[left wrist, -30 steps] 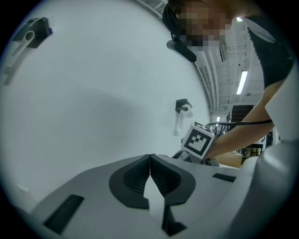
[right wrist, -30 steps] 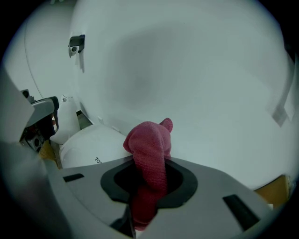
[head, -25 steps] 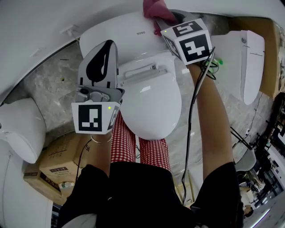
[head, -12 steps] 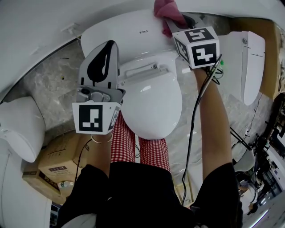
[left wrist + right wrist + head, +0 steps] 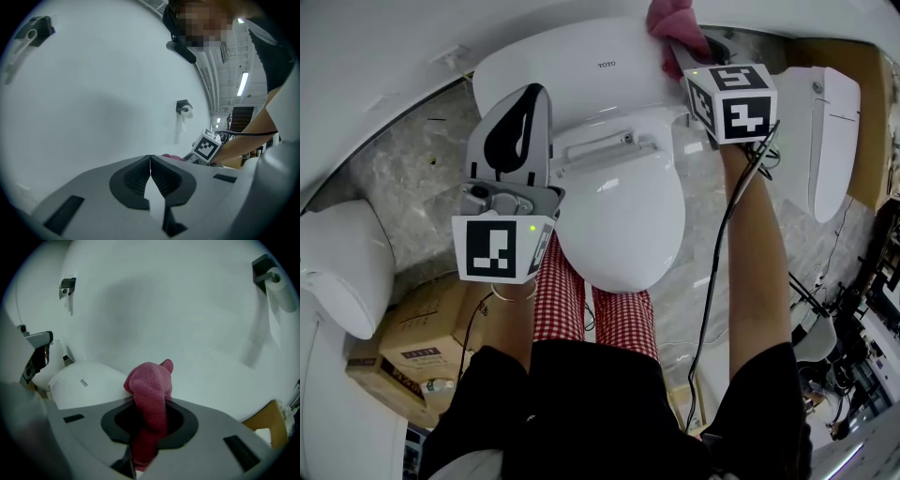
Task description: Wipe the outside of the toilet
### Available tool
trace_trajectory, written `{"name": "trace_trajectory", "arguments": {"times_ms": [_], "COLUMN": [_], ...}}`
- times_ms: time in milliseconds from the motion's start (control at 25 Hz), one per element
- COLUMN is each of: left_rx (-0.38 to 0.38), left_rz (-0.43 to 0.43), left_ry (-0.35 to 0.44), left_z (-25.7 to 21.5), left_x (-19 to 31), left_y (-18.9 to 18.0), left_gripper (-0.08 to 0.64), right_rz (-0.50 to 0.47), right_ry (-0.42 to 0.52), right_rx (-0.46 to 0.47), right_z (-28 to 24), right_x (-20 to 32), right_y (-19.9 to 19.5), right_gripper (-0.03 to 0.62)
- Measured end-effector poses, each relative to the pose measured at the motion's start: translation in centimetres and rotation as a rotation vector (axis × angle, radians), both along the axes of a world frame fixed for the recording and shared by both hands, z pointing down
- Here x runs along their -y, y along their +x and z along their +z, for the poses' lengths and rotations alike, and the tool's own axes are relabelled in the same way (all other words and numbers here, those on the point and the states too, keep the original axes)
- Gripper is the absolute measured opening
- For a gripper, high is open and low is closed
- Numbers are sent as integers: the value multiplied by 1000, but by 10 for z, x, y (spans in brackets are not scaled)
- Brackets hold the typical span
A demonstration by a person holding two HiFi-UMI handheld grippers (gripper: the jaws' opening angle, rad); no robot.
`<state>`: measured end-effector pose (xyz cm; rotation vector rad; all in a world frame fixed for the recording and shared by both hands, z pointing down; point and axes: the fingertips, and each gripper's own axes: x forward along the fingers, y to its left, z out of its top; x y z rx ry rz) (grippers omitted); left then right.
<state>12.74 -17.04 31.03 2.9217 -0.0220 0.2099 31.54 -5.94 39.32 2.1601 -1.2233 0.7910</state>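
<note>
A white toilet (image 5: 619, 216) with its lid down stands below me; its tank (image 5: 572, 70) is against the wall. My right gripper (image 5: 680, 37) is shut on a pink cloth (image 5: 673, 21) at the tank's right end. In the right gripper view the pink cloth (image 5: 149, 401) bulges out from between the jaws, with the tank (image 5: 86, 383) to the left. My left gripper (image 5: 514, 131) hovers over the tank's left side, jaws closed together with nothing between them; its tips (image 5: 150, 161) meet in the left gripper view.
More white toilets stand at the left (image 5: 342, 272) and right (image 5: 825, 131). Cardboard boxes (image 5: 427, 342) sit on the floor at the lower left. A toilet-paper holder (image 5: 272, 280) hangs on the wall. A cable (image 5: 717, 244) runs along the right arm.
My right gripper has carried the pink cloth rightward and a little farther back along the tank top. The left gripper has stayed where it was.
</note>
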Motion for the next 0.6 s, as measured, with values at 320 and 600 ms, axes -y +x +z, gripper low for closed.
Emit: {"name": "trace_trajectory", "arguments": {"times_ms": [320,600], "left_rx": [-7,-5], "left_rz": [2,3], "left_ry": [3,9], "left_z": [0,0], "left_x": [1,2], "left_y": [0,0], "left_gripper": [11,11], "right_rz": [54,94], "right_ry": [0,-2], "right_rx": [-22,-29], "right_z": [4,7], "right_x": [-18,-30], "right_y": [9,16], "right_gripper": [90,89]}}
